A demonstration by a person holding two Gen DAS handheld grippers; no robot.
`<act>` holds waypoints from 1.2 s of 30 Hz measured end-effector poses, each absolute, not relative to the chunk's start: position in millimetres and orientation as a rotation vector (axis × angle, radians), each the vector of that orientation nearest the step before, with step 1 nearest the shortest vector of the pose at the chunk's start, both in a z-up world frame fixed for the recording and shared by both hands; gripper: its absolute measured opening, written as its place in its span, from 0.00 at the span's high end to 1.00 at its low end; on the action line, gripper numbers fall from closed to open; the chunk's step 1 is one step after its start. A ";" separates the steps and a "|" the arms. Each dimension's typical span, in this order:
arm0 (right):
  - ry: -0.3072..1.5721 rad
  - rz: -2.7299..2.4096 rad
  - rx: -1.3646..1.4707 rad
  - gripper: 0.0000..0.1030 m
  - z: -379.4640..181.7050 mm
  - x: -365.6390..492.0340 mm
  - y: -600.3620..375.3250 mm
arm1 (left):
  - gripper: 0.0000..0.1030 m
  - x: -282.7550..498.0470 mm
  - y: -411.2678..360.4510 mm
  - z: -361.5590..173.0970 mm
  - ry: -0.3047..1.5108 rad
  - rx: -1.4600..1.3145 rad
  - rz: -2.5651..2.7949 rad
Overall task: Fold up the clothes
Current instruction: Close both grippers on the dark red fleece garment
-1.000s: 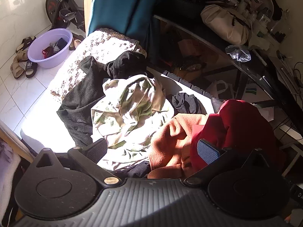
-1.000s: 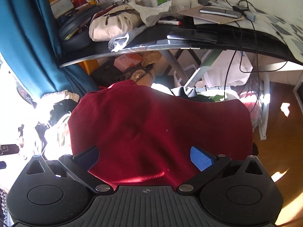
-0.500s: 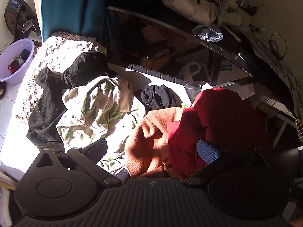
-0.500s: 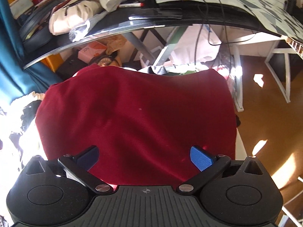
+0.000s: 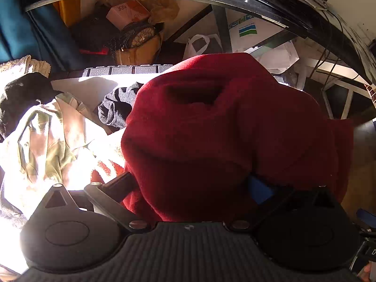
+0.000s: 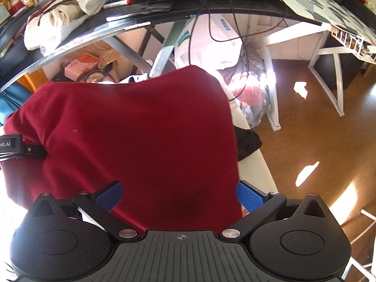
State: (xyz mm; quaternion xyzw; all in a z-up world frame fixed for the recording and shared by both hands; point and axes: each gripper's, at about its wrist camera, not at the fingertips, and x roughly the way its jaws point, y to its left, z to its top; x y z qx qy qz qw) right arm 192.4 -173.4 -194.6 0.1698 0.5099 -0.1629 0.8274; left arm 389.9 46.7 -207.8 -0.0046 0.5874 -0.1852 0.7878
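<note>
The left gripper's body (image 6: 10,144), at the near left edge, reads "oot.AI", cut off. A pink box (image 6: 76,67) under the far desk bears unclear letters, perhaps "MOI".

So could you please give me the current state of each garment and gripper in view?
Red garment: spread out, bunched at its left side.
Left gripper: open, red cloth between its fingers.
Right gripper: open, over the red cloth.
Pale green garment: crumpled, unfolded.
Dark grey garment: bunched up.
</note>
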 end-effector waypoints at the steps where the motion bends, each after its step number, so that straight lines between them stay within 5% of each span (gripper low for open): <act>1: 1.087 -0.346 0.364 0.01 -199.1 191.0 -178.6 | 0.00 389.8 49.7 -210.6 1.271 -0.034 -0.402; 10: 1.129 -0.322 0.396 0.01 -239.8 202.8 -209.4 | 0.00 390.5 77.7 -234.2 1.386 -0.260 -0.402; 12: 1.150 -0.285 0.389 0.07 -244.3 207.3 -207.7 | 0.01 381.9 74.7 -223.3 1.339 -0.203 -0.408; 18: 1.142 -0.179 0.386 0.36 -239.9 211.5 -193.6 | 0.39 356.5 75.9 -198.6 1.260 -0.058 -0.492; 21: 1.134 -0.188 0.389 0.30 -239.9 210.7 -194.1 | 0.51 349.1 79.5 -191.4 1.242 -0.028 -0.514; 24: 1.113 -0.251 0.375 0.01 -243.0 209.5 -197.7 | 0.58 348.1 78.9 -188.0 1.249 -0.018 -0.508; 28: 1.127 -0.222 0.359 0.01 -257.0 216.0 -200.3 | 0.67 346.5 66.3 -173.8 1.211 0.051 -0.531; 29: 1.128 -0.214 0.378 0.04 -258.1 216.9 -200.8 | 0.68 343.9 65.9 -169.7 1.199 0.062 -0.539; 33: 1.110 -0.183 0.389 0.72 -244.8 217.8 -188.1 | 0.69 329.4 68.2 -152.5 1.112 0.131 -0.577; 34: 1.095 -0.158 0.348 0.83 -236.5 215.8 -179.4 | 0.70 326.0 71.2 -148.7 1.096 0.137 -0.589; 36: 1.064 -0.104 0.279 0.89 -219.7 211.5 -162.5 | 0.71 322.8 78.2 -142.8 1.092 0.112 -0.605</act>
